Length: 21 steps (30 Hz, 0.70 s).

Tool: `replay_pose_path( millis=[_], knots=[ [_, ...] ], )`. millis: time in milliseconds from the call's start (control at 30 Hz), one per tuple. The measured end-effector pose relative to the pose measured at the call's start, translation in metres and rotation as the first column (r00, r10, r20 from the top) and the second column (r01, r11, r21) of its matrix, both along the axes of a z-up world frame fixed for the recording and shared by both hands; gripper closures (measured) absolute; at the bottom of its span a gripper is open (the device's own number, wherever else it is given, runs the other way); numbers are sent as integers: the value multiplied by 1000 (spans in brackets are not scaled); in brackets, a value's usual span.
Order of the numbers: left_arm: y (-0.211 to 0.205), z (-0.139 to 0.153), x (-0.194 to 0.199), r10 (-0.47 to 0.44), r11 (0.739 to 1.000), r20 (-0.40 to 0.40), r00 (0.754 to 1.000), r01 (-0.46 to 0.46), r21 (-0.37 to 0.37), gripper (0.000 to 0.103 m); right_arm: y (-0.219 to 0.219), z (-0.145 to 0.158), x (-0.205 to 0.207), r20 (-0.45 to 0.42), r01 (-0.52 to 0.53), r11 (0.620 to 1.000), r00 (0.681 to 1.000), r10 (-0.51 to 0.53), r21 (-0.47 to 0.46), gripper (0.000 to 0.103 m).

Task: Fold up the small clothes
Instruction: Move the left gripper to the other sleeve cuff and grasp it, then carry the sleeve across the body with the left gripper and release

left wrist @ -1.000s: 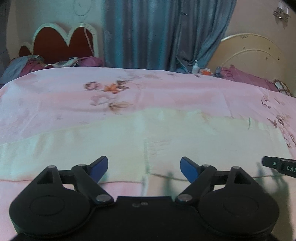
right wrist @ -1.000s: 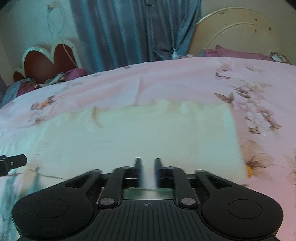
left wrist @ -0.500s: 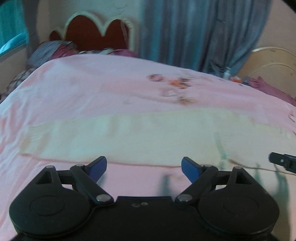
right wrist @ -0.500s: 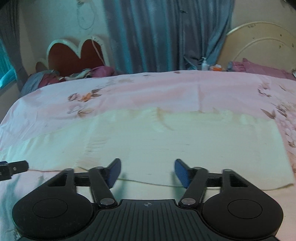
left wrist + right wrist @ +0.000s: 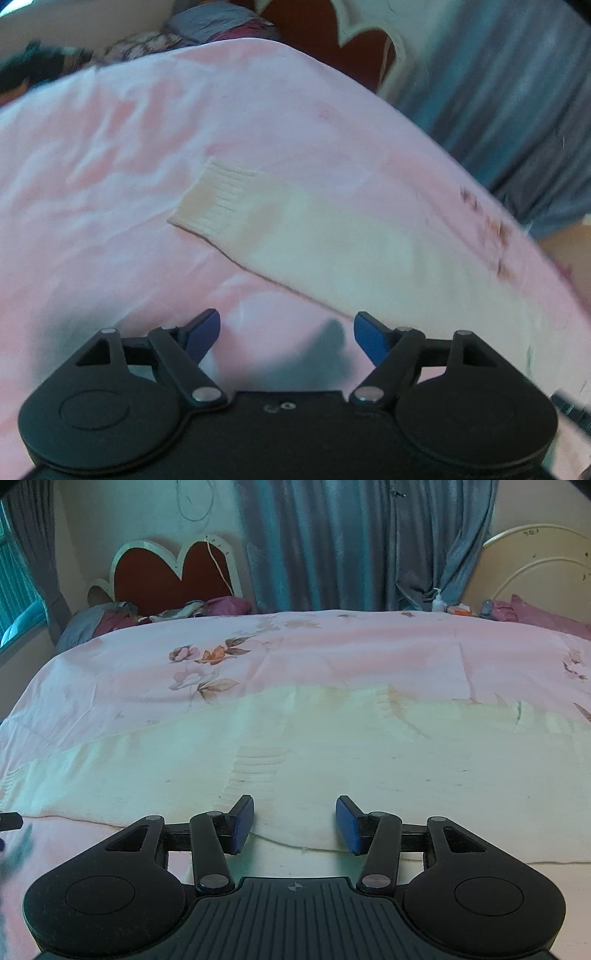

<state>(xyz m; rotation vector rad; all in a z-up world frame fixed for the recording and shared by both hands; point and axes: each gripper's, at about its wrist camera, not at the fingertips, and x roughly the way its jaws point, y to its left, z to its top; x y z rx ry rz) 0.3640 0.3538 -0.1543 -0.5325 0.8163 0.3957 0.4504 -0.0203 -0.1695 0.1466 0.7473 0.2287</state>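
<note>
- Left wrist view blurred and tilted; far corners hard to make out.
- Left tool [image 5: 287, 332] wide apart, closing, nothing between its pads; only pink bedsheet [image 5: 92, 184] under the gap.
- Cream sweater [image 5: 369, 251] flat on the bed; ribbed cuff [image 5: 218, 199] of one sleeve ahead of the left tool, apart from it.
- Sleeve's right end cut off by the frame edge.
- Right tool [image 5: 294, 823] parted, closing, pads just above the sweater's near hem [image 5: 295, 843]; touching or not, cannot tell.
- Sweater body [image 5: 369, 746] spread across the right wrist view, right side out of frame.
- Dark sliver [image 5: 11, 819] at the left edge, too cropped to identify.
- Bare sheet around the cuff and beyond the sweater up to the curtain [image 5: 351, 542] and headboard [image 5: 170, 572].
</note>
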Motion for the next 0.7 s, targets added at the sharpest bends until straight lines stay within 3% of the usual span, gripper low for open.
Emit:
replay_pose_path(
  millis=[167,267,333,400,533,600,700],
  knots=[
    [17,-7,9,92,994,106,990,-85,-68,30,2,-3,5,6,11,1000,1000,-11,-19,54],
    [24,-11,17,146,987,138,980,-136,-83,55,2,-6,9,7,27,999,1000,-27,-19,54],
    [29,-14,20,174,983,141,975,-163,-83,85,2,-9,11,0,28,999,1000,-28,-26,54],
    [33,-17,20,195,979,139,971,-183,-96,99,6,-18,14,-23,20,999,1000,-21,-48,54],
    [21,-4,16,153,988,192,970,-145,-51,100,5,-19,16,-23,13,999,1000,-14,-50,54],
    [6,10,18,86,996,233,969,-84,-20,100,-3,-16,13,-6,41,999,999,-41,-4,54],
    [-26,36,28,-46,999,287,957,45,8,100,-2,-20,13,-16,10,999,1000,-11,-48,54]
  ],
)
